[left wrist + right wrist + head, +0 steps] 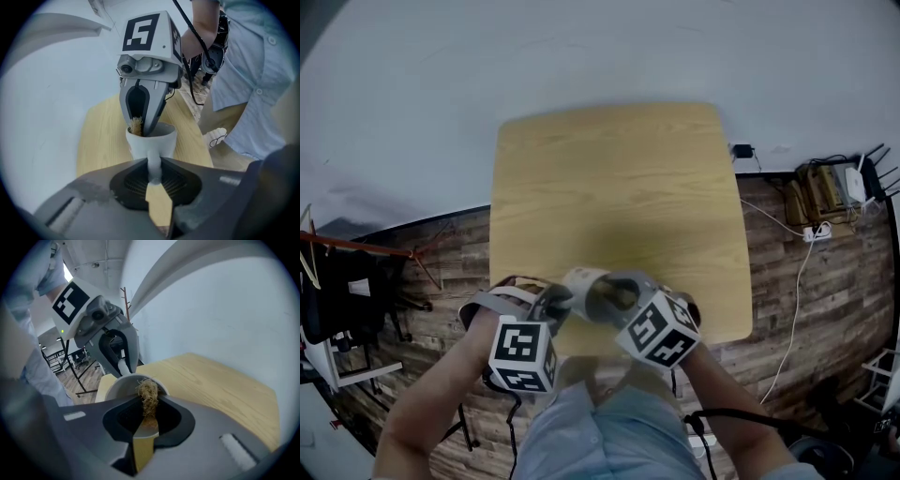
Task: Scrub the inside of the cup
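Observation:
A white cup (584, 280) hangs tilted above the front edge of the wooden table (619, 178). My left gripper (555, 302) is shut on its handle (153, 163), and in the left gripper view the cup (161, 143) stands just past the jaws. My right gripper (614, 295) comes at the cup's mouth from the right, shut on a brown fibrous scrubber (148, 395). The scrubber's tuft reaches over the rim into the cup (119, 386). In the left gripper view the scrubber (136, 125) shows inside the rim between the right gripper's fingers (154, 112).
The person's lap and forearms lie just below the grippers. On the wooden floor to the right are a router (855, 183), a power strip (817, 231) and cables. A dark rack (356, 281) stands at the left. The table's far part holds nothing.

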The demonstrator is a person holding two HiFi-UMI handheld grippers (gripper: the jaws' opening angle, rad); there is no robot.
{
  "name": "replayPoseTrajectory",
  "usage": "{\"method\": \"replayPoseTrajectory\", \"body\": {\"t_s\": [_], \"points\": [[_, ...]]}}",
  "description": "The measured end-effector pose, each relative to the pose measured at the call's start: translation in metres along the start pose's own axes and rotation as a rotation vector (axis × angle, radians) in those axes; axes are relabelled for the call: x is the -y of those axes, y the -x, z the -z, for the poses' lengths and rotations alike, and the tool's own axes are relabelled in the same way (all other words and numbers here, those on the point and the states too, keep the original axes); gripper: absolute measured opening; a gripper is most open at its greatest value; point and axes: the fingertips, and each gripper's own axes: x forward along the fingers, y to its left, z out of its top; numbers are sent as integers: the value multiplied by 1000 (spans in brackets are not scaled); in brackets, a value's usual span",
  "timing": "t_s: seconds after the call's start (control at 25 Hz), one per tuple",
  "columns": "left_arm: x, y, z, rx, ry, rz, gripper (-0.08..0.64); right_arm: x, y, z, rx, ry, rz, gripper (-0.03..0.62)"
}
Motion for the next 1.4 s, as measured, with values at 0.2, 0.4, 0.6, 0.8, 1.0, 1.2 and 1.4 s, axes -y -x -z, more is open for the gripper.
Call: {"method": "replayPoseTrajectory", "body": {"t_s": [0.2,0.4,0.6,0.8,1.0,1.2,1.4], "points": [[1,1,1,-4,-8,-3,69,-5,-1,11,-64,30,10,54],[1,2,0,-2,0,-7,69,-13,1,26,-101,-16,-19,54],[-1,2,1,-7,-9,-15,69,-23,3,29,-92,-117,-77,54],[-1,2,0,-9,-16,-23,69,-33,8,15,5,-275,-154,54],[-3,1,-1,-21,-36,-25,69,-23,10,-8,131,-434,-143,54],[-3,1,-2,-21,-44,-20,69,-16,14,-7,134,-417,-95,54],[-2,2,-2,-24,-48,-16,69,-5,20,-9,128,-336,-33,55]]}}
